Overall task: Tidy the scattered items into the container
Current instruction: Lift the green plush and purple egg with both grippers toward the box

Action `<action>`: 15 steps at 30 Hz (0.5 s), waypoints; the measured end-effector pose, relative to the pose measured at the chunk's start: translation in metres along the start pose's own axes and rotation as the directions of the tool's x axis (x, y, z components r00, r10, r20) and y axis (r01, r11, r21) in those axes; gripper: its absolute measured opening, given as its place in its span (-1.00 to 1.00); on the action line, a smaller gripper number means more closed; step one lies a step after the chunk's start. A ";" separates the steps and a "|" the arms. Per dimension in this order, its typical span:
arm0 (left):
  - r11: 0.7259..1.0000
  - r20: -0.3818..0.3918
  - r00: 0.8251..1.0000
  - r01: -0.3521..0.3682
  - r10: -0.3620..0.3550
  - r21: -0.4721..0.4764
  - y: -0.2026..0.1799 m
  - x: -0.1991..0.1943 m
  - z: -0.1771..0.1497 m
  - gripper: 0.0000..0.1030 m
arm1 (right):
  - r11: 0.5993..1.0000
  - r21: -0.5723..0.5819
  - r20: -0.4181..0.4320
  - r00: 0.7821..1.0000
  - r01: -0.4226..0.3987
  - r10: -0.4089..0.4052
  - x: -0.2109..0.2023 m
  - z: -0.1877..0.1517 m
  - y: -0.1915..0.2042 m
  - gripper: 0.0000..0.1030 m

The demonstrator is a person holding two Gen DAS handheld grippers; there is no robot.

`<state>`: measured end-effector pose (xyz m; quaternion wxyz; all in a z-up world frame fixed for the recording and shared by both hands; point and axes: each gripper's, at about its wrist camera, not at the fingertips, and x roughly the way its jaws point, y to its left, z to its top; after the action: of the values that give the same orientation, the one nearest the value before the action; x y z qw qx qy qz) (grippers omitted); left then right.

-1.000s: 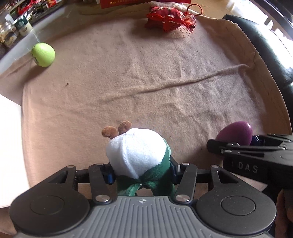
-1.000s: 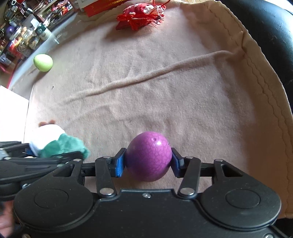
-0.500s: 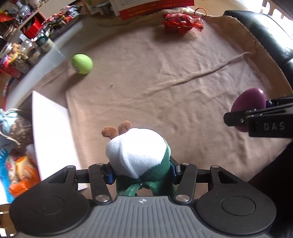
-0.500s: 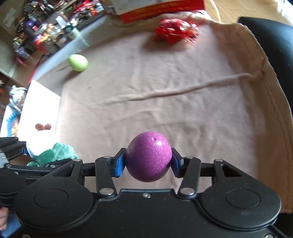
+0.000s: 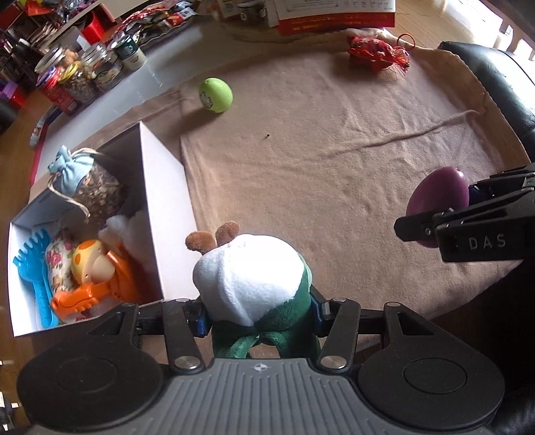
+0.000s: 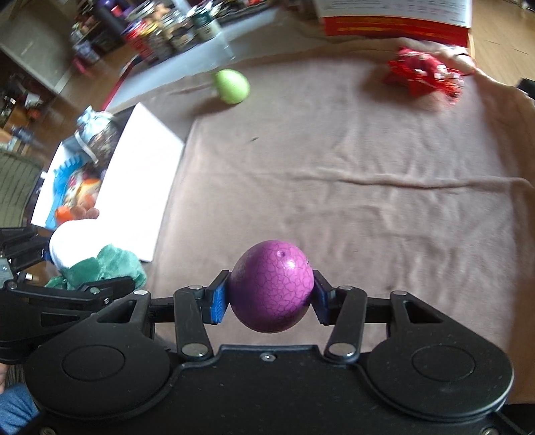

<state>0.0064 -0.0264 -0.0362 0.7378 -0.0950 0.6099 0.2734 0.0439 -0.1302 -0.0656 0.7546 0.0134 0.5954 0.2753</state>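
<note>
My left gripper (image 5: 255,313) is shut on a white and green plush toy (image 5: 249,274) with brown antlers, held above the beige blanket (image 5: 334,160) just right of the white box (image 5: 167,200). My right gripper (image 6: 271,297) is shut on a purple cracked-pattern egg (image 6: 271,290), also lifted over the blanket. In the left wrist view the purple egg (image 5: 438,197) and the right gripper show at the right edge. A green egg (image 5: 215,94) and a red tasselled ornament (image 5: 378,53) lie on the blanket farther away.
The white box holds a blue rake (image 5: 31,264), an orange toy (image 5: 97,277), a floral pouch and a sachet with a blue bow (image 5: 90,187). Jars and cans (image 5: 83,73) stand at the back left. A red and white carton (image 5: 334,15) lies behind. A black armrest (image 5: 495,80) borders the right.
Both grippers rose and swung left with their toys still held. The white box and its contents came into view at the left. The green egg and ornament look farther away.
</note>
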 end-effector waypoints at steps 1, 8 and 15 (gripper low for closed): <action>1.000 -0.001 1.000 0.001 -0.001 -0.005 0.003 0.000 -0.001 0.05 | 1.000 -0.007 -0.007 1.000 -0.007 0.007 0.001 0.001 0.004 -0.03; 0.999 0.007 1.000 0.007 -0.007 -0.035 0.026 -0.008 -0.005 0.05 | 0.997 -0.065 -0.016 0.999 -0.038 0.037 -0.003 0.017 0.040 -0.03; 0.997 0.007 1.000 0.001 -0.001 -0.073 0.058 -0.016 -0.011 0.05 | 0.990 -0.121 -0.010 0.997 -0.071 0.070 -0.007 0.036 0.077 -0.03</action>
<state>-0.0345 0.0126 -0.0122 0.7361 -0.1213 0.5968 0.2955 0.0445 -0.0569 -0.0220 0.7421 -0.0123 0.5788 0.3378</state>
